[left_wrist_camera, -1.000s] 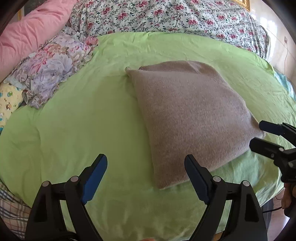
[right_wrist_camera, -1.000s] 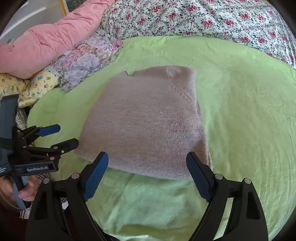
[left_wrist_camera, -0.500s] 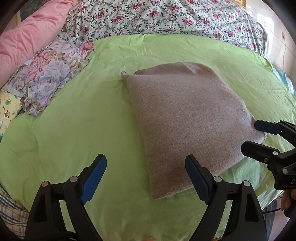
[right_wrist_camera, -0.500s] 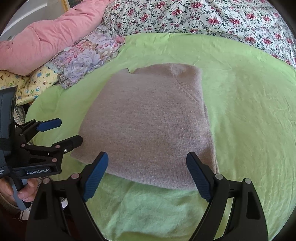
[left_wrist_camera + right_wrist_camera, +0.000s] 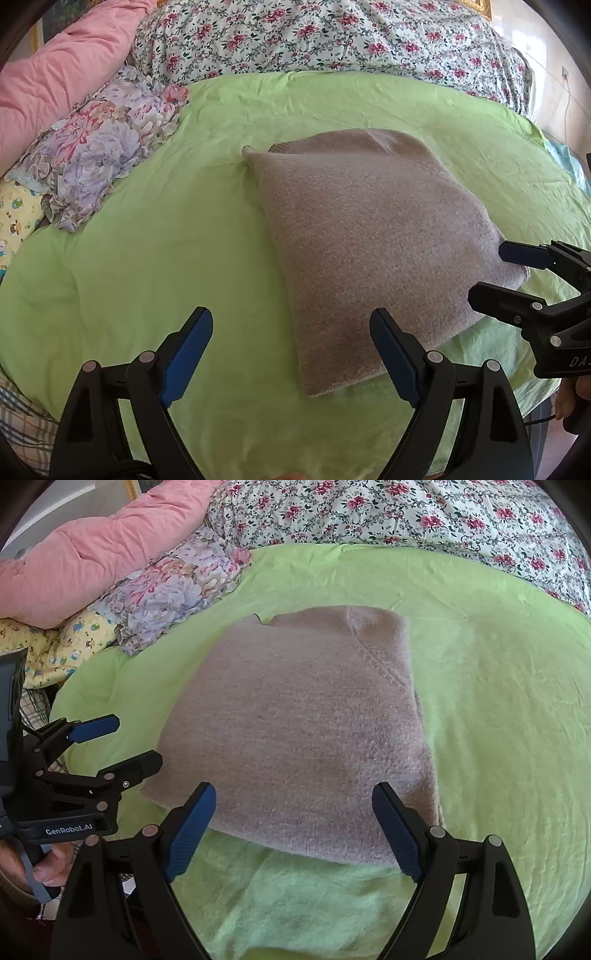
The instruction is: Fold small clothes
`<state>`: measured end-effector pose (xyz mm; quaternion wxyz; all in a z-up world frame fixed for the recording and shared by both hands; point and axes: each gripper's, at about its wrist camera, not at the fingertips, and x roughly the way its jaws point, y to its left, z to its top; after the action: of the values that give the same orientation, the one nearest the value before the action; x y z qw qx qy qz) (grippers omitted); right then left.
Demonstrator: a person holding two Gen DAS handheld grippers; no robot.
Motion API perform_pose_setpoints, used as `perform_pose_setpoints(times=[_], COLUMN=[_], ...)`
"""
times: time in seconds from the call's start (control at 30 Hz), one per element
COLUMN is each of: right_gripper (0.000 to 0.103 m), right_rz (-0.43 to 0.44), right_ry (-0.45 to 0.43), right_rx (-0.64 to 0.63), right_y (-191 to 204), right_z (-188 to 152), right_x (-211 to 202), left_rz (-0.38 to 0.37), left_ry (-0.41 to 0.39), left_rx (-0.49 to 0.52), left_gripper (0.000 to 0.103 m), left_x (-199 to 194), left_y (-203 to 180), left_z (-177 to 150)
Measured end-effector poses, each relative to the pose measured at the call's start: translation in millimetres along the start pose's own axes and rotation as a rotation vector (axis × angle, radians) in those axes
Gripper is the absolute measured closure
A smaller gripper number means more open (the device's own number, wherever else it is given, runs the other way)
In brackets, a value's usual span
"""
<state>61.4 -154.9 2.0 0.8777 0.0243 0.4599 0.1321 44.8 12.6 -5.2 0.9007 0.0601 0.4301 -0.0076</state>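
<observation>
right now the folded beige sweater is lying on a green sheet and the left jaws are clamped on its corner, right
Not quite. The folded beige sweater does lie on the green sheet, but the left gripper has its jaws wide open with nothing pressed between them; the sweater's near corner only shows through the gap. The left wrist view shows this, and the right wrist view confirms it.

Bare green sheet [image 5: 147, 258] around sweater [image 5: 369, 236]; pillows [image 5: 99, 155] beyond.

Black tool [image 5: 291, 350], blue pads [image 5: 188, 350]
</observation>
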Motion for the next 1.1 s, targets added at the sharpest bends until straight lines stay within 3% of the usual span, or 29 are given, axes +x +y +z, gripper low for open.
perform_pose_setpoints(times=[1.1], right_gripper=[0.016], right_rz=[0.002], right_ry=[-0.010], right_rx=[0.007], right_y=[4.5], right_z=[2.0], right_x=[-3.8], left_rz=[-0.004], left_ry=[0.000], left_rx=[-0.007], left_gripper=[0.015], left_x=[-1.7], left_y=[-1.1], left_z=[-0.1])
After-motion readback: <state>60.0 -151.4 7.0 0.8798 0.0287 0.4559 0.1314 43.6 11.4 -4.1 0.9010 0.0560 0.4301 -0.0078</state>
